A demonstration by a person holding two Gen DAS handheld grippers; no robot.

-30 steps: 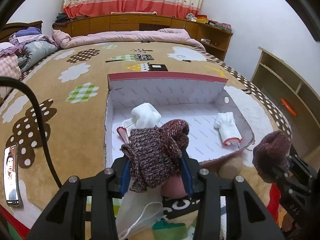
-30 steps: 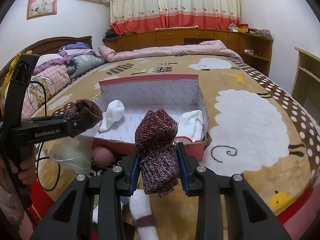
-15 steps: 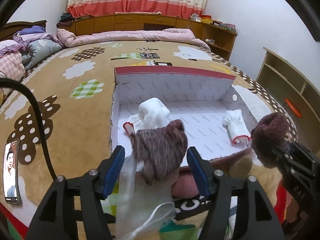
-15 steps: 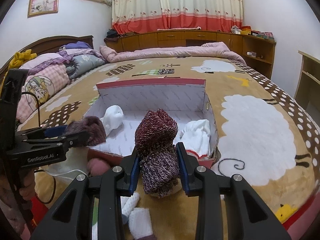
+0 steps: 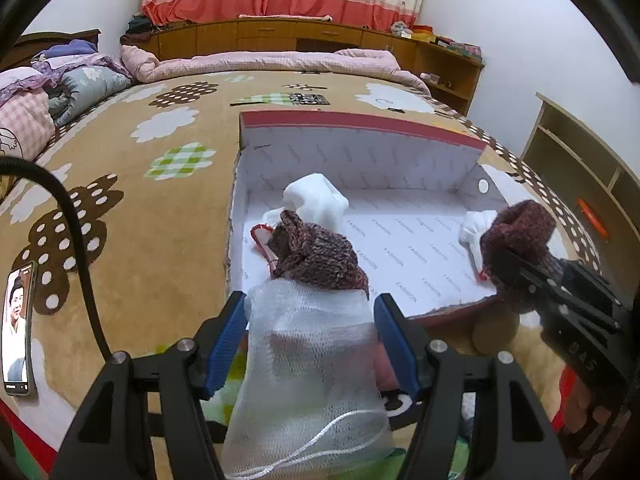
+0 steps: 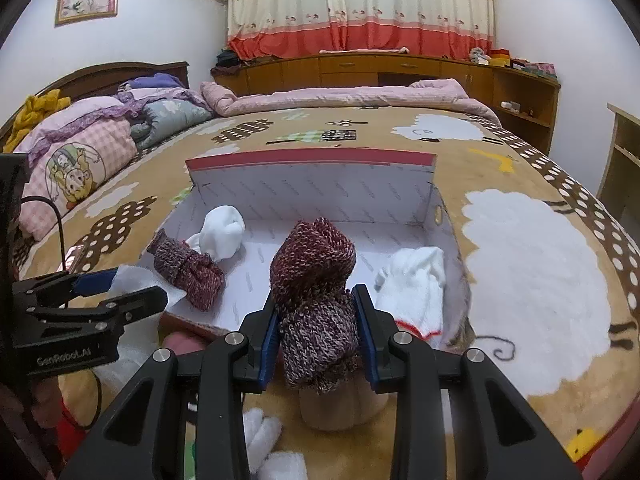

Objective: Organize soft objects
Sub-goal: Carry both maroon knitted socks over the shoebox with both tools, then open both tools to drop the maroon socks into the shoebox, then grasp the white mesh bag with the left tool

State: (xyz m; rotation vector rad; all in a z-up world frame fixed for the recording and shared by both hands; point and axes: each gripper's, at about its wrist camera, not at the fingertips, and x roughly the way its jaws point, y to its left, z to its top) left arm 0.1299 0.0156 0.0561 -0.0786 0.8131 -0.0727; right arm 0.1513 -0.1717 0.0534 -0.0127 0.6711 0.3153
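The left gripper and the right gripper are black, with blue pads inside the fingers. Round silver screws sit on top. White letters mark one side. A black cable curves away.

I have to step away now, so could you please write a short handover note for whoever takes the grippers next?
Left gripper: open, holds nothing, just short of the box's near-left corner, a white mesh bag between its fingers.
Right gripper: shut on a maroon knit sock, at the box's near edge.
In the shoebox: the other maroon knit sock, near left; one white sock behind it; another white sock on the right.
Left: put the held sock in the box. Soft items in front of the box are not yet sorted.
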